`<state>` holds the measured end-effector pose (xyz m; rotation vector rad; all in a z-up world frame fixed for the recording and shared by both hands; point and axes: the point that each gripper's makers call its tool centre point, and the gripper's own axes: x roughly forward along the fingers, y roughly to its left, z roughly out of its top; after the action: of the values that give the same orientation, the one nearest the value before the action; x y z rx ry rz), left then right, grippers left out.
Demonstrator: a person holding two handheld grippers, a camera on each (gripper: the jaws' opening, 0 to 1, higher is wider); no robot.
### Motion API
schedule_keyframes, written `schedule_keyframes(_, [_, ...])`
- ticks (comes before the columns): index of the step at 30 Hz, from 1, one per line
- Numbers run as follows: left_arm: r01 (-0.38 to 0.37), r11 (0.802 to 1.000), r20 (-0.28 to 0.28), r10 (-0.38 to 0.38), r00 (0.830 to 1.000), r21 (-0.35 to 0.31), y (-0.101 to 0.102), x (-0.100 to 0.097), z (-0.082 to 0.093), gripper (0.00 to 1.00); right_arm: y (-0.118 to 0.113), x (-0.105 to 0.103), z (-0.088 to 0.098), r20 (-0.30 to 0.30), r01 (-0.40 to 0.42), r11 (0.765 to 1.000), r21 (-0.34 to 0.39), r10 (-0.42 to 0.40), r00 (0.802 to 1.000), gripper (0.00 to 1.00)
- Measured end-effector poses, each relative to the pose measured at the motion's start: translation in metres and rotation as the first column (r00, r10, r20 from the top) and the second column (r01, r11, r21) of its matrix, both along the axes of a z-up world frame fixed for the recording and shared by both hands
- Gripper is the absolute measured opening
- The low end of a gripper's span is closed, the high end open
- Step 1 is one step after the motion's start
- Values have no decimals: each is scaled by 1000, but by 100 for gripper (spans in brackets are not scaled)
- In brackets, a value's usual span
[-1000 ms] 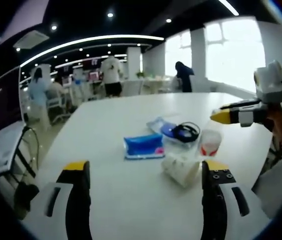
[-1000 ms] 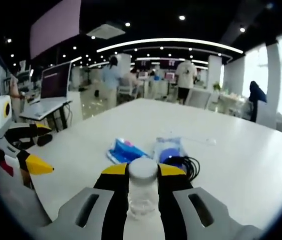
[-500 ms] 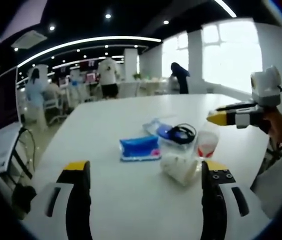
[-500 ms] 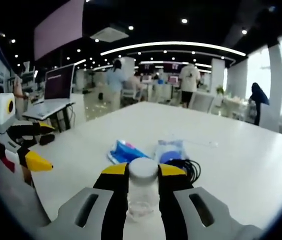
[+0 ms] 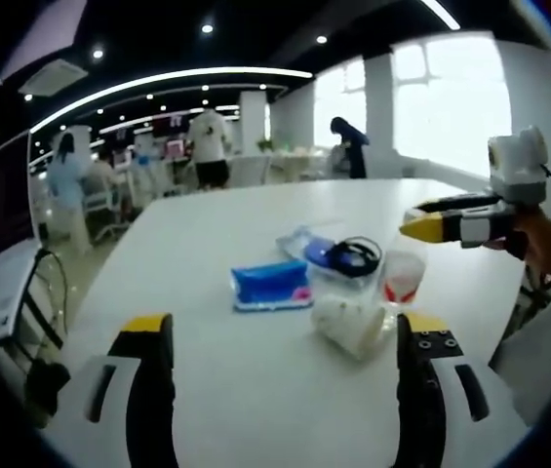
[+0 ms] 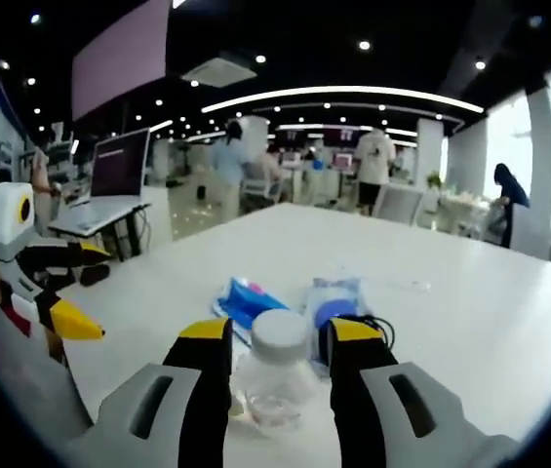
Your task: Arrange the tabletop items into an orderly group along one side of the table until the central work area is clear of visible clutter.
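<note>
Open-plan office: rows of desks, laptop (lid up), strip ceiling lights, people standing

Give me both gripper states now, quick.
Left gripper: open, holding nothing.
Right gripper: open, jaws either side of the white-capped clear bottle, not clamped on it.

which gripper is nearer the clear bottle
Right. The right gripper has the bottle between its open jaws; the left gripper hangs back over the table's near edge.
</note>
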<state>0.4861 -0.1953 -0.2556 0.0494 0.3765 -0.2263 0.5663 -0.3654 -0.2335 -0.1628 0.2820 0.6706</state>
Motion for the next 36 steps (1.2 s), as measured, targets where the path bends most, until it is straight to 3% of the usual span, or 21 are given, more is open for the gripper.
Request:
schedule_keyframes(2, [2,1000,-2,-2,1000,2,-1,0,0,93,-2,0,4,3,6,1000,21,-6,1000,44])
schedule_keyframes(9, [11,1000,-10,-12,1000,-12,-4,1,-2,96,-10,4,11,-24,36,992,120,-33,999,76])
schedule_keyframes(12, [10,1000,-11,-10,1000,-15,-4,1,-3,97,-12,4,7,-16,26,996,84,-25,1000,84])
schedule_keyframes(16, [6,1000,-7,-6,1000,-15,-3,1,-2,98,-14,1,12,-2,10,994,106,-9,1000,100])
schedule_keyframes(25, [30,1000,4,-30,1000,-6,-10,5,1,99,-27,-15,7,-8,-20,998,60,20,1000,100])
schedule_keyframes(27, [40,999,6,-40,999,1,-12,5,1,99,-27,-18,9,45,-59,998,23,58,997,100])
schedule_keyframes(28, [45,999,3,-45,999,3,-13,5,1,99,-29,-22,4,34,-67,998,-5,67,997,100])
schedule_keyframes(30, [56,998,2,-56,998,1,-15,4,1,99,-27,-27,0,-3,-94,996,12,94,996,100])
schedule_keyframes(36, [68,998,15,-68,998,-4,-18,7,6,99,-37,-34,-5,-28,-90,996,14,90,996,100])
